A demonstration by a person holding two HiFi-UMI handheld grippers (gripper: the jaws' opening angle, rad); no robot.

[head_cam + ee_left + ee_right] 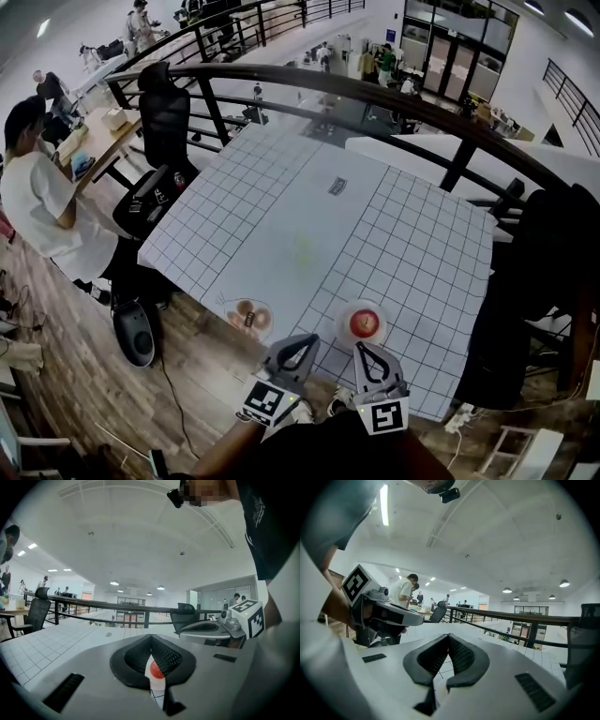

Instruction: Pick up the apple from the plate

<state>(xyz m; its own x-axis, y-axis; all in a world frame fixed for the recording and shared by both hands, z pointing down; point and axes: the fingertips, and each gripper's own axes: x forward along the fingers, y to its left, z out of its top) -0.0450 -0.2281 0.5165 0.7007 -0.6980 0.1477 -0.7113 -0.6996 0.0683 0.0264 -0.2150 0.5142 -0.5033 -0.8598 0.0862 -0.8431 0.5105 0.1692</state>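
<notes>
I'm looking at a mezzanine. A wood floor (56, 375) lies near and left, and a curved black railing (375, 89) runs beyond the grid-lined table (281, 206). A black office chair (167, 112) stands far left beside a desk (105, 141). Glass doors (459, 37) are far right, with ceiling lights (115, 582) overhead.

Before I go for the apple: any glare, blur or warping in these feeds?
Head view: heavy fisheye, the railing bows; glare fades the table grid lines at its middle; the apple on its plate is small but clear. Left gripper view: apple only a soft red blur beyond the jaws. Right gripper view: no apple; ceiling strip light blown out.
</notes>
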